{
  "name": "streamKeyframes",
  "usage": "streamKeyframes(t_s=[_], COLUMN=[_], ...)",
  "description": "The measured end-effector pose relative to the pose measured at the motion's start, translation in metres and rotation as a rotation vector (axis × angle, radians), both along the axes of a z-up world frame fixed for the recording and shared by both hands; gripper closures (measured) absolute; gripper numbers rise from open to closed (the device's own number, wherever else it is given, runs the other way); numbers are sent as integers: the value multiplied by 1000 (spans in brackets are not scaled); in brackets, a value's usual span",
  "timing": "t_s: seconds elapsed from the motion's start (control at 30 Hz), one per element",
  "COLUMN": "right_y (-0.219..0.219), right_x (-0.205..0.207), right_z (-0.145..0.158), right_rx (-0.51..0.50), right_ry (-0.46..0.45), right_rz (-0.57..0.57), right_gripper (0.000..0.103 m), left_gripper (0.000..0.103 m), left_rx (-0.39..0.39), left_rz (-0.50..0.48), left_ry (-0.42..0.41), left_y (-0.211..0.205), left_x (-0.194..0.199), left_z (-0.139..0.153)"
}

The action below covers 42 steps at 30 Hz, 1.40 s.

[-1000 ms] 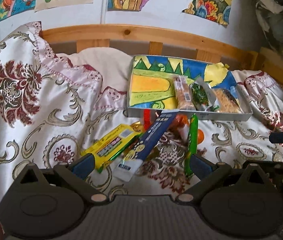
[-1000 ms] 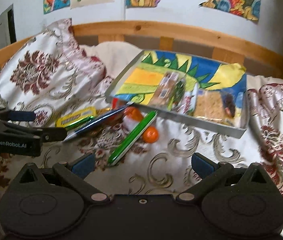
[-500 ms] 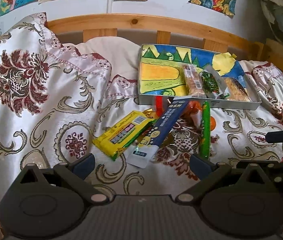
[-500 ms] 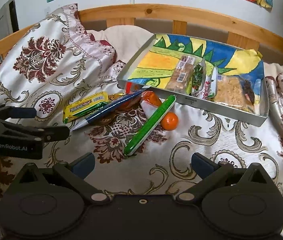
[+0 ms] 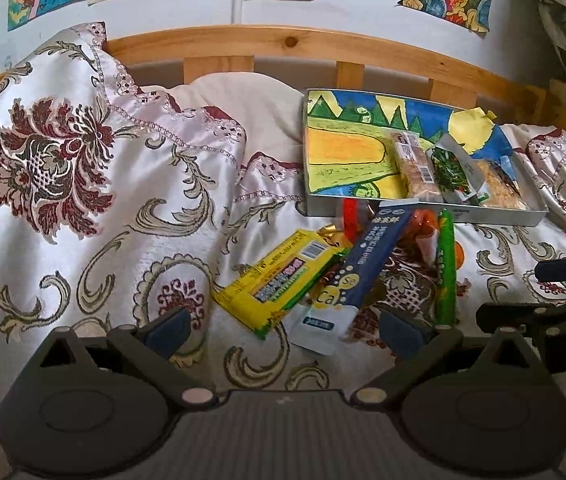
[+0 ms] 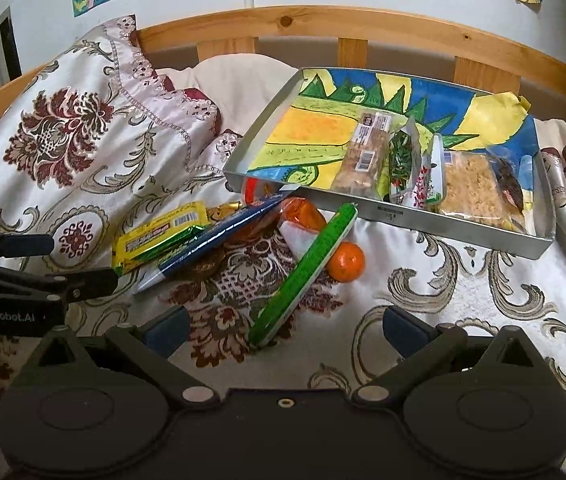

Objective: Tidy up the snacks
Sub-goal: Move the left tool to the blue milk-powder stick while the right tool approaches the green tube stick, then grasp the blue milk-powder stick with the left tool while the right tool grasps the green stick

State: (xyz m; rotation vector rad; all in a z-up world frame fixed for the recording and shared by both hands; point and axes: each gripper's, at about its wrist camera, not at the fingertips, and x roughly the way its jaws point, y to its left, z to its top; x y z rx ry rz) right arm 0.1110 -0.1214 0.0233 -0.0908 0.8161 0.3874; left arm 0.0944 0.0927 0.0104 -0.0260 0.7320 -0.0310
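Observation:
A metal tray lined with a colourful drawing lies on the bed and holds several snack packets, among them a grain bar. In front of it lie loose snacks: a yellow packet, a long blue packet, a green stick, an orange pouch and a small orange fruit. My left gripper is open and empty, just short of the yellow and blue packets. My right gripper is open and empty, near the green stick's lower end.
The snacks rest on a patterned bedspread that rises into a hump on the left. A wooden bed rail runs behind the tray, with drawings on the wall above. Each gripper shows at the other view's edge.
Both grippers have drawn back and tilted a little, so the snacks and tray sit farther up and away in both views. Nothing was picked up; both stay open.

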Motion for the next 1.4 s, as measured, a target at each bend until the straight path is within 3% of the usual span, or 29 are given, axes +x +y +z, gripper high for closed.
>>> streamKeyframes(t_s=[0.93,1.13,1.23,1.4], right_y=[9,9,9,9], right_x=[42,59,63,68], right_z=[-25,-31,-32,-37], right_rx=[-5,48,67,89], right_ry=[-33,-2,3,41], right_rz=[-72,-71,-58,-46], right_gripper=[1,1,6,25], left_gripper=[1,1,1,1], left_rx=[1,8,21,49], left_rz=[-5,-30,-59,-111], left_ry=[-30,-42,-52,-68], left_y=[2,-3,-8,-16], left_x=[32,39,40,41], left_z=[-10,-11,-11,-12])
